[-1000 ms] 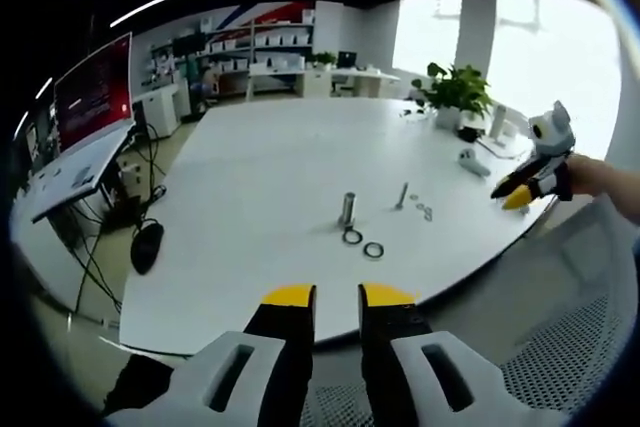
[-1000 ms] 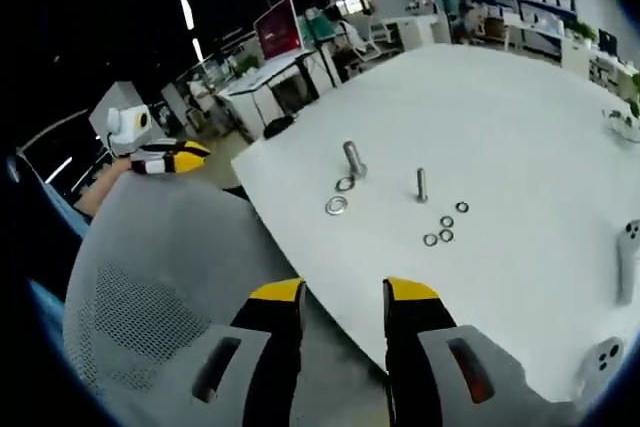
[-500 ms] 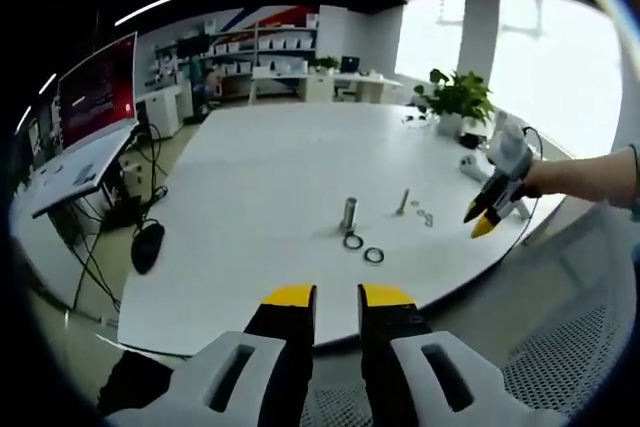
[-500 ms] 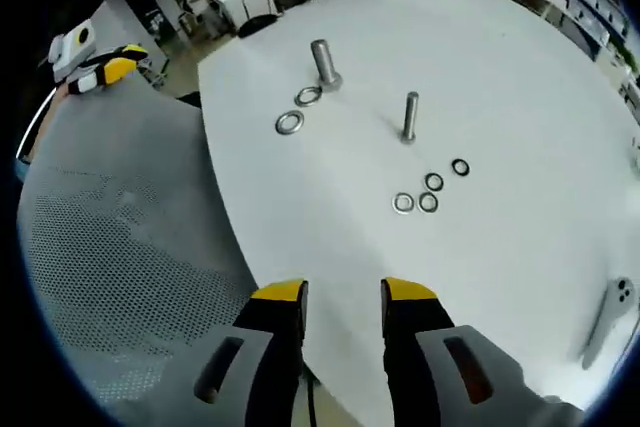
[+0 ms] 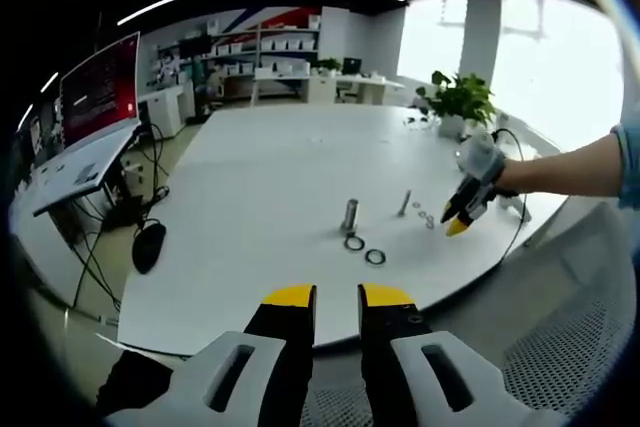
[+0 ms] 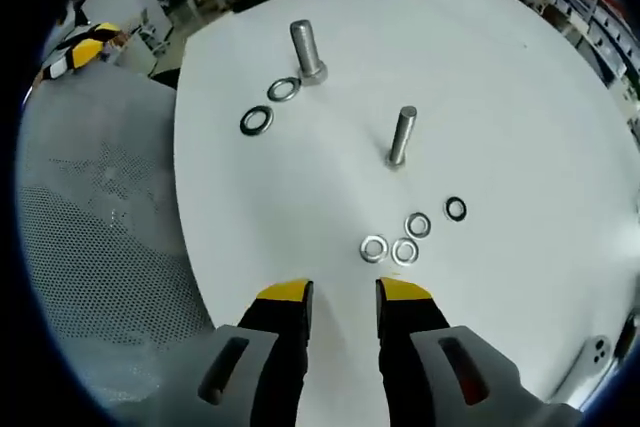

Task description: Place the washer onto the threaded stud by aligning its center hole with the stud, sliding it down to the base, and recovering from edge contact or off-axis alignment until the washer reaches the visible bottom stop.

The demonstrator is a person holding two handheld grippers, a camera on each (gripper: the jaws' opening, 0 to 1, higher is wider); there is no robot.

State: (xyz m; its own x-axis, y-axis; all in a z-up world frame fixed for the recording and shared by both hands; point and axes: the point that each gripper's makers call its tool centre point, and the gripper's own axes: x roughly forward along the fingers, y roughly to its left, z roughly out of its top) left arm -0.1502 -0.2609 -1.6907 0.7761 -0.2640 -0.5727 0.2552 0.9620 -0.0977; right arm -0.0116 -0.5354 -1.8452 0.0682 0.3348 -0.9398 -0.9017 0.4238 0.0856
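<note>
Hovering above the near edge of the white table [image 6: 520, 107], the right gripper [image 6: 343, 292] has its jaws a narrow gap apart with nothing between them. Just beyond its tips lie four small washers [image 6: 405, 251]: three clustered, one dark ring slightly to the right. Farther on stands the slim threaded stud [image 6: 401, 135], upright and bare. Well to the far left a thicker bolt [image 6: 305, 49] stands with two larger washers [image 6: 257, 121] beside it.

A small washer looks light, rigid, thin and slippery, lying flat; I would pinch it by its outer rim, or tip an edge up first.

In the left gripper view, the person's arm reaches in from the right, angled downward. The left gripper [image 5: 336, 295] hangs off the table, jaws slightly parted and empty.
</note>
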